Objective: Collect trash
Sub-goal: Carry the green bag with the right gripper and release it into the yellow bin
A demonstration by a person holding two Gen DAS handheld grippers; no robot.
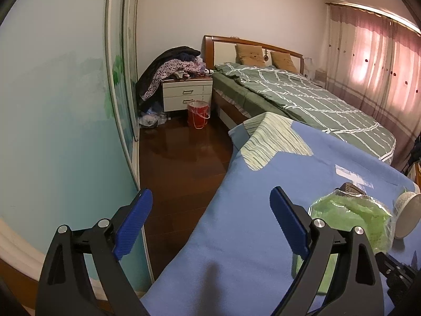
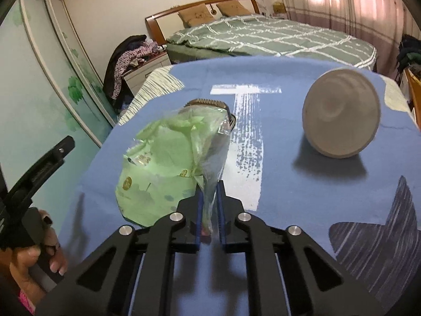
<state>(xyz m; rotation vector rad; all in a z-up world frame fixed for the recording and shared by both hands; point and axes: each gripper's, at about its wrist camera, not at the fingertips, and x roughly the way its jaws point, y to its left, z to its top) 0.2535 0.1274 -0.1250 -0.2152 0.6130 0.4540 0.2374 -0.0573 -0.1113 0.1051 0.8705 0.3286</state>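
A crumpled green and clear plastic wrapper is held above a blue cloth-covered table. My right gripper is shut on the wrapper's lower corner. A brown comb-like object shows behind the wrapper. In the left wrist view the wrapper is at the right, beside my left gripper, which is open and empty over the table's left edge. A red bin lined with a clear bag stands on the floor by the nightstand.
A round grey object lies on its side on the table at the right. A bed with a green quilt is beyond the table. A nightstand piled with clothes and a sliding wardrobe door are at the left. Dark wood floor runs between.
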